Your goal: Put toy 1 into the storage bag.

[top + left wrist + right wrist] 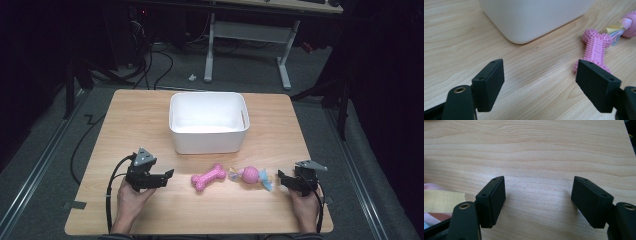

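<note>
On the counter [150, 110], near its front edge, my two hand-held grippers flank a pair of toys, with a white bin [208, 122] standing behind them toward the middle. My left hand-held gripper [167, 176] has its jaws spread wide and holds nothing; in the left gripper view the jaws [549, 82] frame bare wood, and the pink bone toy [595, 48] lies ahead and to the right, just beyond the right jaw. My right hand-held gripper [283, 179] is likewise wide open and empty; the right gripper view shows bare wood between its jaws [537, 200], with a strip of the ball toy's cloth tail [441, 201] at the left edge.

From above, the bone toy [207, 177] lies between the left hand-held gripper and the pink ball toy [251, 175], apart from both jaws. Its long axis runs slantwise, the near end toward my left hand, the far end toward the bin and the ball toy. The left hand-held gripper is the nearer to the bone; the right is the nearer to the ball toy, whose blue tail points at it.

Judgement: the coming move is a short reach inward, jaws turned to close across the bone's narrow waist.
</note>
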The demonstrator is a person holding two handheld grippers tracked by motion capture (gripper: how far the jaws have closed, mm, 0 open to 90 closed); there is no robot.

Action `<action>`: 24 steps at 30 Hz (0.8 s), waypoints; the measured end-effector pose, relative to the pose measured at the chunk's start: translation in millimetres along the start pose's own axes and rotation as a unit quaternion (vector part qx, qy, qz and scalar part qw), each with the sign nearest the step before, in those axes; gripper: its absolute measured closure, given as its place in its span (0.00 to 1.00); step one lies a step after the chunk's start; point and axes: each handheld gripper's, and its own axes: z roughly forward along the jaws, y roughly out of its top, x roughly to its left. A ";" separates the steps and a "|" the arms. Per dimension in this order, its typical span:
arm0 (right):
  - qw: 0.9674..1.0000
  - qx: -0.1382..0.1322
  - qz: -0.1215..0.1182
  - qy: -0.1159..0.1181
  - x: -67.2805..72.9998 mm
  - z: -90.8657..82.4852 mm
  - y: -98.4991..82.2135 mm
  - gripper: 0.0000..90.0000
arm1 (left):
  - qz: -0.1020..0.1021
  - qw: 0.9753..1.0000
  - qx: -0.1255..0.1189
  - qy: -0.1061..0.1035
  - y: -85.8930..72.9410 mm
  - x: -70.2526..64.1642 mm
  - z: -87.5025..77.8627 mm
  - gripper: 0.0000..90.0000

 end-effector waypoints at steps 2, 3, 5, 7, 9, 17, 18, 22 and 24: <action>1.000 -0.001 0.000 0.001 0.0 0.2 -0.1 0.31 | 0.001 1.000 0.003 -0.003 0.1 -2.4 -1.1 0.26; 1.000 -0.002 -0.001 0.001 0.0 0.2 -0.1 0.31 | 0.002 1.000 0.006 -0.004 0.2 -3.2 -1.4 0.26; 1.000 -0.001 0.000 0.001 0.1 0.1 -0.1 0.31 | 0.003 1.000 0.010 -0.008 1.0 -5.3 -1.9 0.25; 1.000 -0.001 -0.001 0.001 0.2 0.2 -0.1 0.31 | 0.008 1.000 0.013 -0.010 3.5 -8.3 -2.4 0.25; 1.000 -0.001 -0.001 0.000 0.3 0.2 -0.1 0.31 | 0.009 1.000 0.012 -0.014 6.4 -10.9 -3.0 0.25; 1.000 0.000 -0.003 0.001 0.2 0.1 0.1 0.31 | 0.026 0.999 0.019 -0.026 19.9 -22.4 -1.9 0.25; 1.000 0.000 -0.003 0.001 0.1 0.1 0.1 0.31 | 0.031 0.999 0.019 -0.023 21.8 -23.8 -1.8 0.25; 1.000 0.000 -0.002 0.002 0.3 0.1 0.1 0.31 | 0.036 0.999 0.023 -0.034 28.9 -29.3 1.6 0.25; 1.000 0.000 -0.002 0.001 0.3 0.1 0.1 0.31 | 0.040 0.998 0.026 -0.040 32.1 -32.6 4.3 0.25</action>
